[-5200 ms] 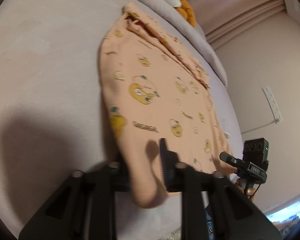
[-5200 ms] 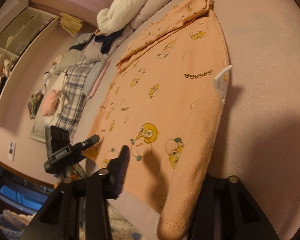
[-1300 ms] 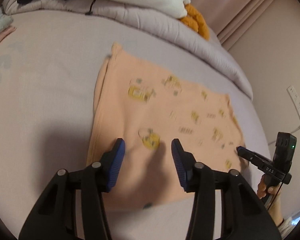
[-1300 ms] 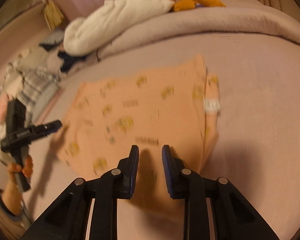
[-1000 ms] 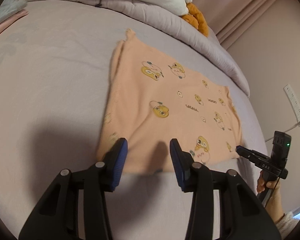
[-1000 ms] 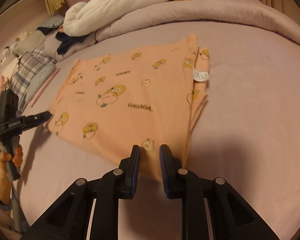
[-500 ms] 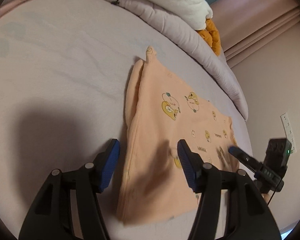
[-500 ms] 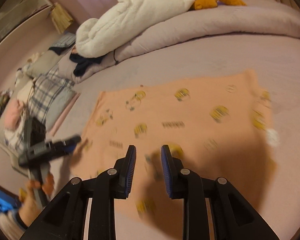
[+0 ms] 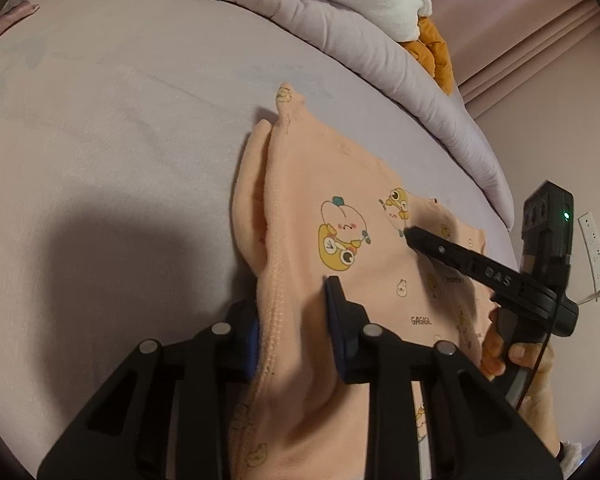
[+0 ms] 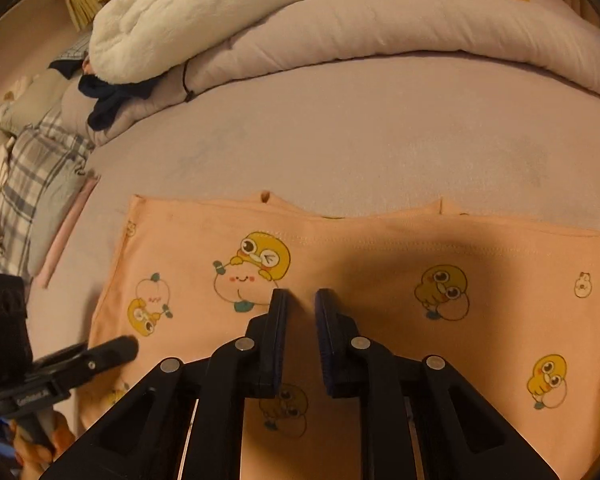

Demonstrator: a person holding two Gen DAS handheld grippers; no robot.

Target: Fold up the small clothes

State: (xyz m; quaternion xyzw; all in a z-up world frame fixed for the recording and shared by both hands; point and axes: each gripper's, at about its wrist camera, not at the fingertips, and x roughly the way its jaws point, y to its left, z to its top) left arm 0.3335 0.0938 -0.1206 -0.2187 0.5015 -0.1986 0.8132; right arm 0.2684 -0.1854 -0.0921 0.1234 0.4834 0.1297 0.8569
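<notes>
A peach garment [image 9: 340, 184] printed with yellow cartoon ducks lies flat on the lilac bed sheet [image 9: 100, 120]. My left gripper [image 9: 294, 296] is at its near left edge. Its jaws are closing, and a raised fold of the hem fills the gap between the pads. My right gripper [image 10: 300, 294] hovers low over the middle of the garment [image 10: 380, 248]. Those jaws are closing too, a narrow gap remains and no cloth is between them. The left wrist view shows the right gripper [image 9: 410, 234] tip against the cloth, held by a hand. The left gripper [image 10: 128, 346] shows at lower left.
A rolled grey duvet [image 10: 380, 20] with a white blanket [image 10: 220, 0] and an orange plush [image 9: 432, 52] lines the far side of the bed. Plaid and other clothes [image 10: 32, 176] are piled at the left. A wall socket [image 9: 594, 248] is at the right.
My left gripper has slid onto the garment's left edge and its jaws have narrowed around the hem. My right gripper has swept left across the garment toward the left gripper.
</notes>
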